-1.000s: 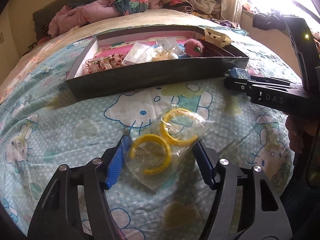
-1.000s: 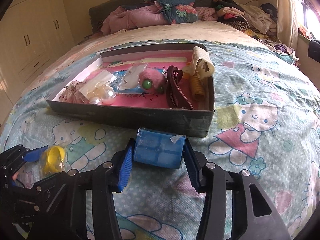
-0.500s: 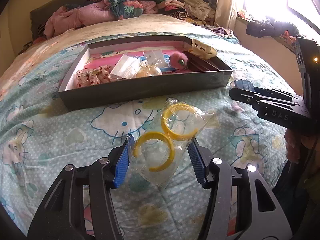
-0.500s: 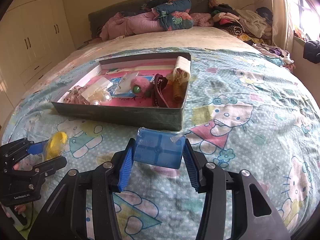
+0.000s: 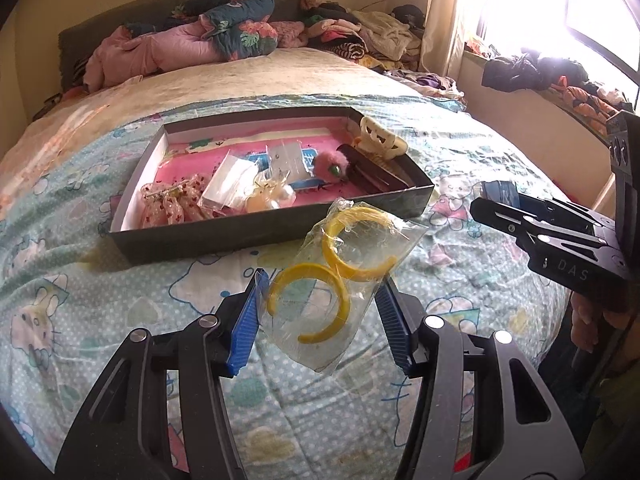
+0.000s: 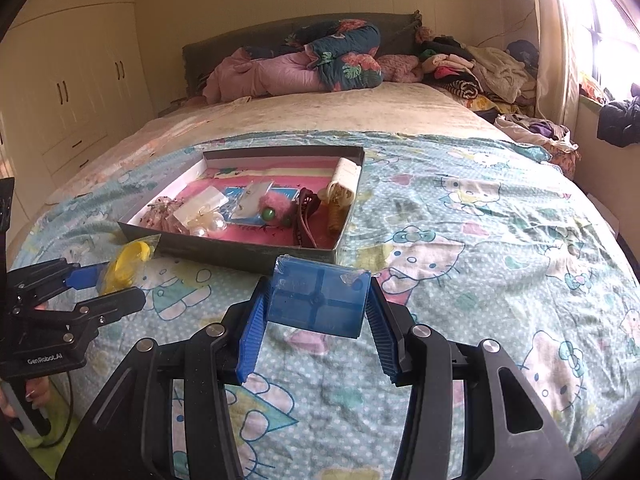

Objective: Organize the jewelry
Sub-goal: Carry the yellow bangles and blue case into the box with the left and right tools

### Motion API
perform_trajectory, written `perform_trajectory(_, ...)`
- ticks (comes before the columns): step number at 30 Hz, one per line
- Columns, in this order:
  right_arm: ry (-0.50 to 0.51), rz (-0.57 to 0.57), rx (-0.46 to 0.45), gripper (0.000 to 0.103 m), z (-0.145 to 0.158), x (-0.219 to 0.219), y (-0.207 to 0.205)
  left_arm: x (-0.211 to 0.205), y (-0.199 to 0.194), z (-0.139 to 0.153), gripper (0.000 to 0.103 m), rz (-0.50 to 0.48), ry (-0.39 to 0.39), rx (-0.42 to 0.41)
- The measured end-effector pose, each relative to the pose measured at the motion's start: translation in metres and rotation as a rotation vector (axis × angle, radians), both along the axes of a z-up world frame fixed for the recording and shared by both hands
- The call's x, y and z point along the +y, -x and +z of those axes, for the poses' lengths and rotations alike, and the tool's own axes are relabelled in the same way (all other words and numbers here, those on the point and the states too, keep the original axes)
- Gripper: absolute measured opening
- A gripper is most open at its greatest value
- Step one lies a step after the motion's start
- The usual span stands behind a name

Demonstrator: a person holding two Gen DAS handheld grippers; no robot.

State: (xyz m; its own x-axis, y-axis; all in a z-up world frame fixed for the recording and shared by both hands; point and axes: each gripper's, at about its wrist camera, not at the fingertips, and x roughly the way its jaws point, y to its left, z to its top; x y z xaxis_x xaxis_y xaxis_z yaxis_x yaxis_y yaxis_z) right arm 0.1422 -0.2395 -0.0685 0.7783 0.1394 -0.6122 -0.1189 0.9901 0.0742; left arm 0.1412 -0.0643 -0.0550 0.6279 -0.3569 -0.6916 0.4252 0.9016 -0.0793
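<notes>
While both tongs hang over the bed (image 6: 500,216), each has something clamped. L tongs (image 5: 320,308): blue pads pressed on either side of a clear plastic bag (image 5: 340,280) w/ two yellow bangles (image 5: 308,304) inside; bag is lifted clear of the bedspread, tilted up and to the right, its far end overlapping the near wall of the box in the L wrist view. In the R wrist view the same bag shows as a yellow lump at the left edge, just in front of the box's near left corner. R tongs (image 6: 316,300): clenched on a blue plastic case (image 6: 318,300), translucent, w/ a cross-shaped divider showing through the lid & bits of tape at its top corners; case is held off the bed, just in front of the box's near right corner.

The dark shallow box (image 5: 276,236) sits mid-bed on the cartoon-cat cover, pink lining inside. Contents, left to right: clear red-dotted bows (image 5: 172,200), white packet (image 5: 230,186), pearl beads (image 5: 280,196), pink fuzzy piece w/ a green bead (image 5: 332,162), dark red strap (image 6: 306,216), cream claw clip (image 5: 378,140) propped on the right wall.

Pillows & piled clothes at the headboard end; window bright on the right; wardrobe doors at left in R view. A hand shows under each grip handle at the frame edges.
</notes>
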Motion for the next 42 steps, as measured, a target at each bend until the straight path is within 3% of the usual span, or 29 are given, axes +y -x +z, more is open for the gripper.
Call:
perform_trajectory(20,0.021,0.009,-0.072,0.046,0.027,-0.005,-0.001,-0.015,-0.024,0.035,0.046,-0.009,0.042,-0.067)
perform_trajectory(42,0.040,0.053,-0.067,0.046,0.026,0.020,-0.068,-0.006,-0.096,0.038,0.046,0.076,0.023,-0.089)
